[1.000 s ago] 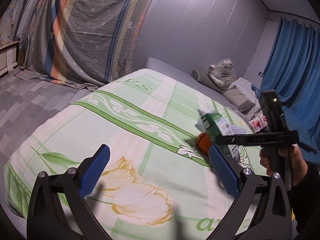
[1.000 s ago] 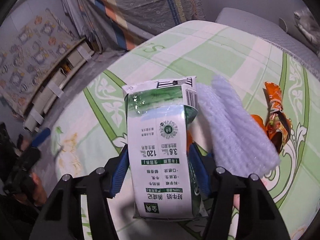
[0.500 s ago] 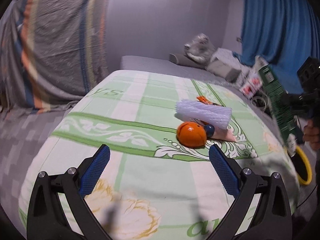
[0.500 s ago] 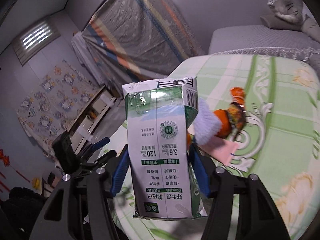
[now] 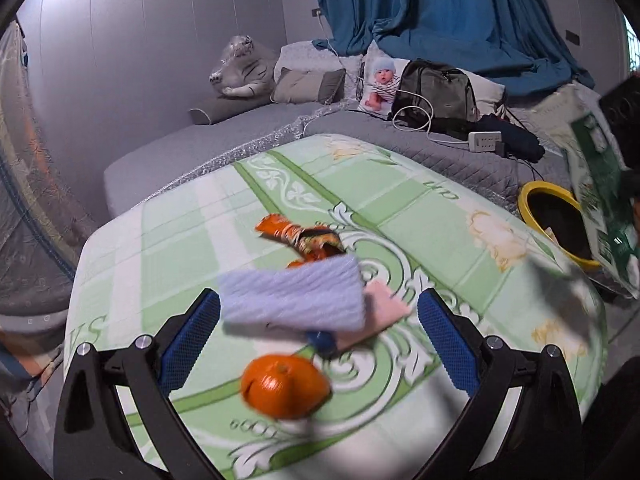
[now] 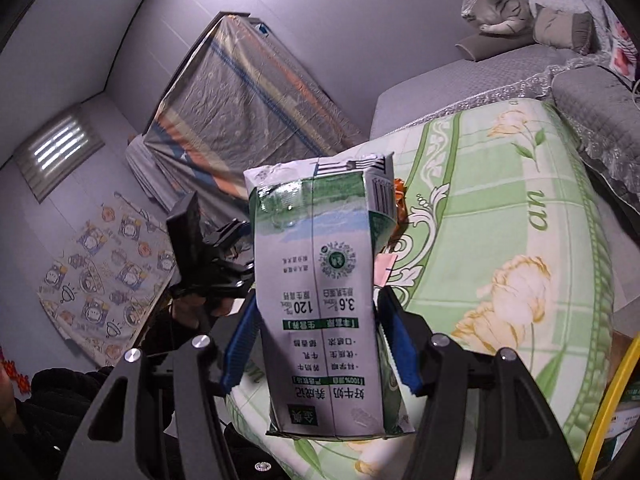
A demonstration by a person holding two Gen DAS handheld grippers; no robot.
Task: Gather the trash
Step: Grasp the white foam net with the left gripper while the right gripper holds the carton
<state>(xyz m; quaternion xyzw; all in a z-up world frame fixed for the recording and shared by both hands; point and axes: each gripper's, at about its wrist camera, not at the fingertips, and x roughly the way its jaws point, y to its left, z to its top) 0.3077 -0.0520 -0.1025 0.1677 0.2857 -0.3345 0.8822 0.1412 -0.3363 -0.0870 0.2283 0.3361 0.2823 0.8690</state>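
My right gripper (image 6: 318, 340) is shut on a green and white milk carton (image 6: 320, 292) and holds it in the air; the carton also shows at the right edge of the left wrist view (image 5: 600, 200), over a yellow-rimmed bin (image 5: 556, 220). My left gripper (image 5: 318, 332) is open and empty above the green floral table cover (image 5: 440, 208). Between and ahead of its fingers lie an orange (image 5: 284, 386), a white foam sleeve (image 5: 296, 300), a pink paper (image 5: 384, 308), a small blue cap (image 5: 320, 340) and an orange snack wrapper (image 5: 300, 238).
A grey sofa (image 5: 208, 144) behind the table carries a plush tiger (image 5: 240, 68), cushions, a doll (image 5: 382, 84), a black bag (image 5: 436, 88) and a power strip (image 5: 486, 140). Blue curtains hang behind. The bin's yellow rim (image 6: 612, 392) shows at lower right in the right wrist view.
My left gripper has swung right and moved in over the trash pile, still open. My right gripper has carried the carton away from the pile toward the yellow bin.
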